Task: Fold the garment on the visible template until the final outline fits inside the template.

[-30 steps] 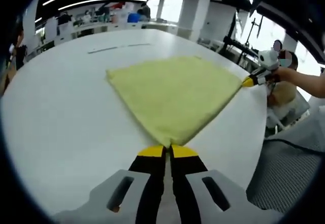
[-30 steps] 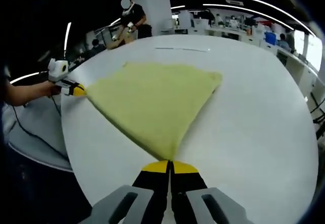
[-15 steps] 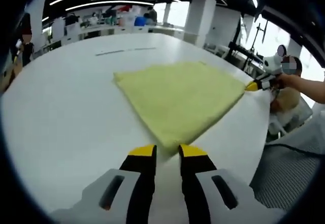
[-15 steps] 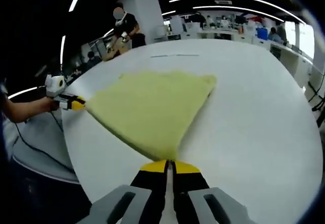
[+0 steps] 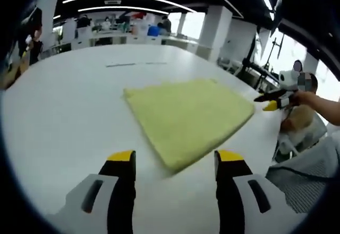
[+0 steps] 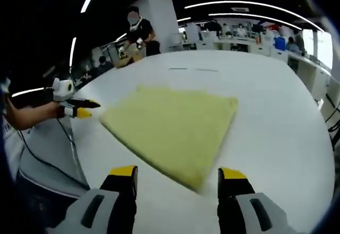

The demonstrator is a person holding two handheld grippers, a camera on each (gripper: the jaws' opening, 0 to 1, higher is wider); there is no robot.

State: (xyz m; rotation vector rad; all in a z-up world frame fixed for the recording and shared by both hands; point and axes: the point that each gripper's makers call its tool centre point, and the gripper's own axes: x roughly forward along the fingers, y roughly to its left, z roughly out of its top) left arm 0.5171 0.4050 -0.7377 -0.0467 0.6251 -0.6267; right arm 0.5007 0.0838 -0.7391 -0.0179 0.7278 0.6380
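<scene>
A yellow garment [image 5: 188, 117], folded into a rough quadrilateral, lies flat on the round white table [image 5: 64, 112]. My left gripper [image 5: 175, 157] is open, its yellow-tipped jaws wide apart just short of the garment's near corner and holding nothing. In the right gripper view the same garment [image 6: 172, 128] lies ahead of my right gripper [image 6: 178, 173], also open and free of the cloth. Each gripper shows in the other's view, hand-held and open beside a side corner: the right gripper [image 5: 273, 102] and the left gripper [image 6: 79, 108].
Thin dark marks [image 5: 130, 63] run across the table beyond the garment, and these marks [image 6: 194, 69] also show from the right gripper. A person [image 6: 141, 29] stands past the far table edge. A grey mesh chair [image 5: 305, 183] sits off the table's edge. Desks line the background.
Both grippers opened and let go of the garment's corners, then drew back slightly. The garment now rests flat on the table.
</scene>
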